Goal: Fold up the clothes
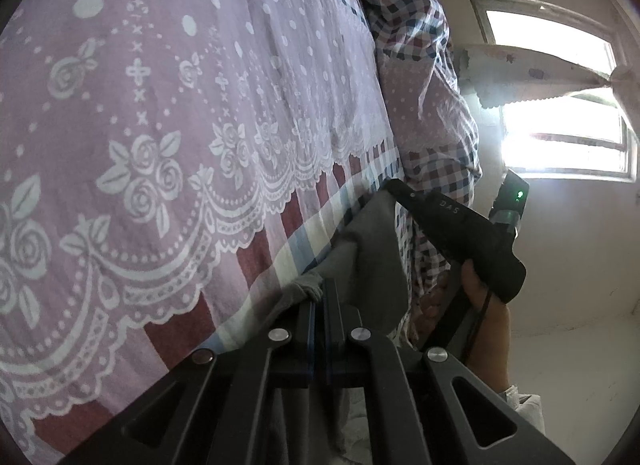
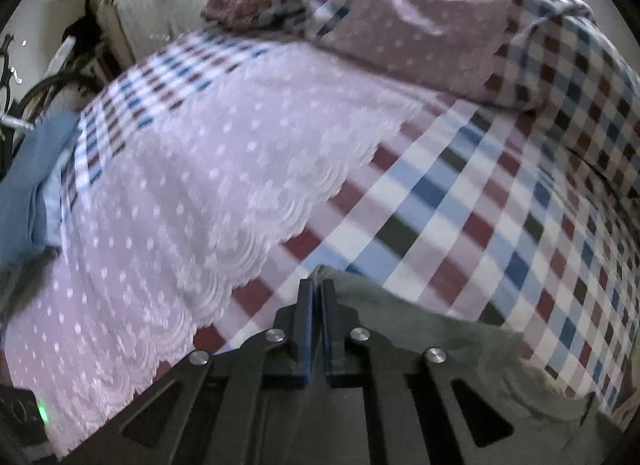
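Lace cover point(image 2: 192, 193) on checked sheet point(image 2: 460, 201), garment point(image 2: 460, 349) on sheet's near edge, quilt point(image 2: 420, 25) behind.

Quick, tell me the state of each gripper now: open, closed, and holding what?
Left gripper: closed on the grey garment.
Right gripper: closed on the edge of the same grey garment.

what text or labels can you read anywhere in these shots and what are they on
"DAS" – pale letters on the black body of the right gripper, seen from the left wrist view.
No other text shows in either view: the grey garment and checked bedsheet carry only patterns.
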Available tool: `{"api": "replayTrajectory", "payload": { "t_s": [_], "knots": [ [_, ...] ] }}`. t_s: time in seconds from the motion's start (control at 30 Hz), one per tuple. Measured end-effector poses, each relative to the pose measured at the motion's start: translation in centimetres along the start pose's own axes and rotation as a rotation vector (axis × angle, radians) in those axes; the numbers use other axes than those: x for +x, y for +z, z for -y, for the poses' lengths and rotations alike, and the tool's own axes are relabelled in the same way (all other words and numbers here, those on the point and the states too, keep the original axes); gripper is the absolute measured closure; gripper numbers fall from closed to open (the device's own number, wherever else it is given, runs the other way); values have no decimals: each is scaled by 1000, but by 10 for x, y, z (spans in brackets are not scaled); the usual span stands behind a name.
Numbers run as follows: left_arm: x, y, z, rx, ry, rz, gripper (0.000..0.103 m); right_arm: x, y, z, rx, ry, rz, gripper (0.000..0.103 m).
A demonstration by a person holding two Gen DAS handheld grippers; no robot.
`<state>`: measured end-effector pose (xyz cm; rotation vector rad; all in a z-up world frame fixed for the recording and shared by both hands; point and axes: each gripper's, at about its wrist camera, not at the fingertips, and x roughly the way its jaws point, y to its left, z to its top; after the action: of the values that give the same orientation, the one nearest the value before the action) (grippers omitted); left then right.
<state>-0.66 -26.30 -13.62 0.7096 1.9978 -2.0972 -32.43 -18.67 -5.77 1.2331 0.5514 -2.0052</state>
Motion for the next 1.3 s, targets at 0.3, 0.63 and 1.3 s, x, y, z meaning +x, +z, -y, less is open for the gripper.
{"api": "replayTrajectory", "payload": {
  "t_s": [0.3,0.63,1.3],
  "knots": [
    [0,1,-4,-28,-11,8,102,2,16,17,84,20,28,103],
    [2,1,-1,-22,-4,2,101,5,-11,16,60,167,-88,75],
    [3,2,-1,-26,-27,19,102,7,-11,-28,-100,47,-150,102]
  ]
}}
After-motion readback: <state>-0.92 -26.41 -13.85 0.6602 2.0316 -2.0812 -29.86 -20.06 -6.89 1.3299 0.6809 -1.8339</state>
